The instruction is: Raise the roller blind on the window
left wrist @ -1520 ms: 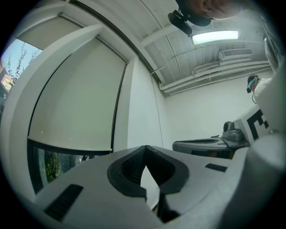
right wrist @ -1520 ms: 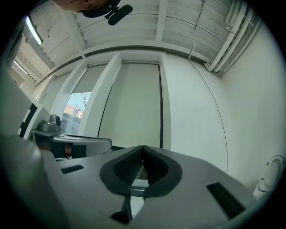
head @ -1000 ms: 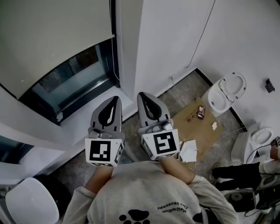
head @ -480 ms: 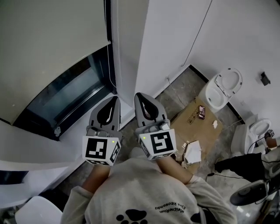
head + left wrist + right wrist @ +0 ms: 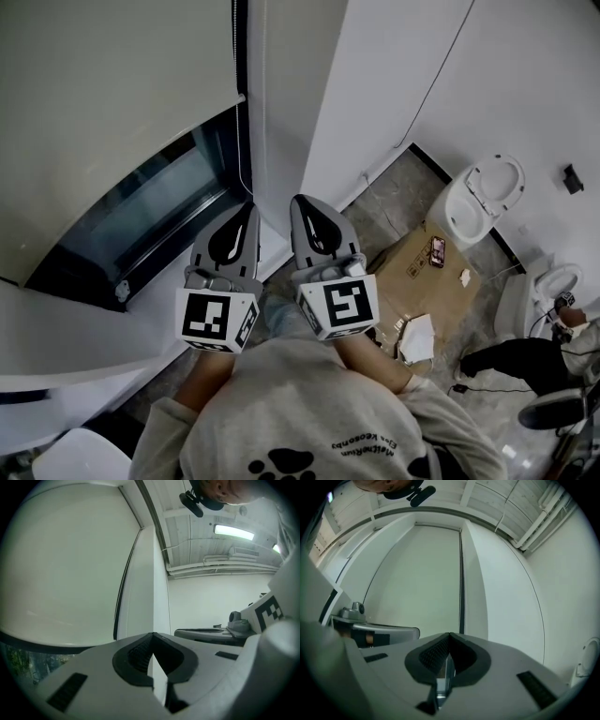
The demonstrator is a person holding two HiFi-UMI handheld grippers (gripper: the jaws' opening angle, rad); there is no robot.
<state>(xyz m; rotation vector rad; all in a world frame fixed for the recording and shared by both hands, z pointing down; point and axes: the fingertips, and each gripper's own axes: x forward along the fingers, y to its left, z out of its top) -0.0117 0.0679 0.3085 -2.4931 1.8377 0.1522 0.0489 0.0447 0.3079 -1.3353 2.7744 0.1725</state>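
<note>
The pale off-white fabric roller blind (image 5: 112,122) hangs at far left and covers most of the dark-framed window (image 5: 141,220), leaving only a band of glass bare under its hem, so the raising looks not yet begun. The grey plastic left gripper (image 5: 247,214) and its twin, the right gripper (image 5: 302,204), are held side by side and roughly level. They point toward the blind's right edge, where a thin pull cord (image 5: 247,150) hangs beside the white wall (image 5: 291,112). That aim probably serves to reach the cord, the likely means of winding the blind up. The left fingers (image 5: 133,658) are pressed together with nothing between them, and the right fingers (image 5: 431,656) likewise, which suits travelling rather than gripping. Compared with a second ago, the pair has drawn nearer the foot of the cord. The hem looks no higher on the glass, and the white rounded seat (image 5: 80,461) at near left has slid almost out of frame.
</note>
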